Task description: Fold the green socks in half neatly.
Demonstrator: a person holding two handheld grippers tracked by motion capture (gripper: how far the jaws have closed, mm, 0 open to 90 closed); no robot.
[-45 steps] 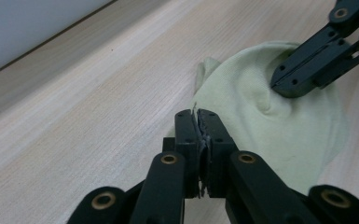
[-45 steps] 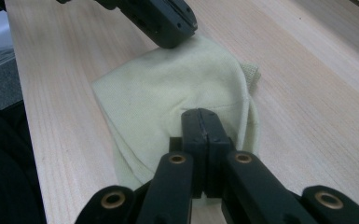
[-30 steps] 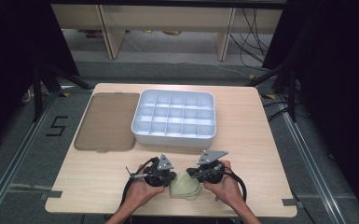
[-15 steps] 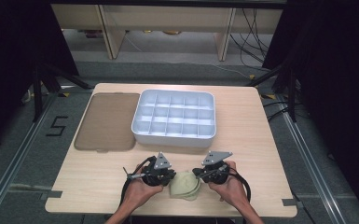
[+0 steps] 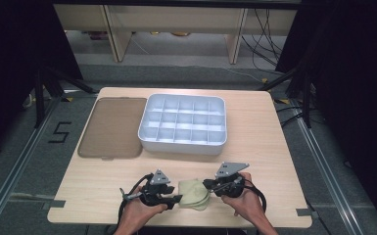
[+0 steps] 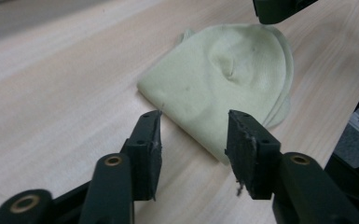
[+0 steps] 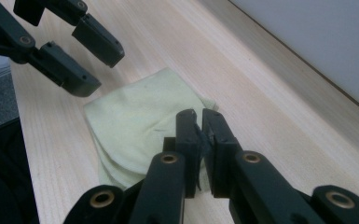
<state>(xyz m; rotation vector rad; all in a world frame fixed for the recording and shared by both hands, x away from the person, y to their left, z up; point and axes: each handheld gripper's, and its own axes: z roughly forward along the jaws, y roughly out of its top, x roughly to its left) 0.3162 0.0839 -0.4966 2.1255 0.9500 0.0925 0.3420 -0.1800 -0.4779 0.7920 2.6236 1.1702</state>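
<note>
A pale wooden table [image 5: 254, 147] stands on a grey floor with dark racks at either side; on it I see a brown mat [image 5: 112, 126] at the left and, just beside it, a white tray [image 5: 182, 145] split into small compartments. Near my edge of the table lies a folded pale green cloth [image 5: 193, 194], flat on the wood between my two tools.

My left gripper [image 5: 176, 199] has its jaws about half open. They have just been opening, and they stand either side of the cloth's near folded edge without pressing it, as my left gripper view shows. My right gripper [image 5: 206, 185] has its jaws almost together, only a thin slit between the pads; they sit over the cloth's edge in my right gripper view, but I cannot tell whether they pinch any fabric.

Compared with a second ago, the left jaws have let go of the cloth, which lies in much the same spot.
</note>
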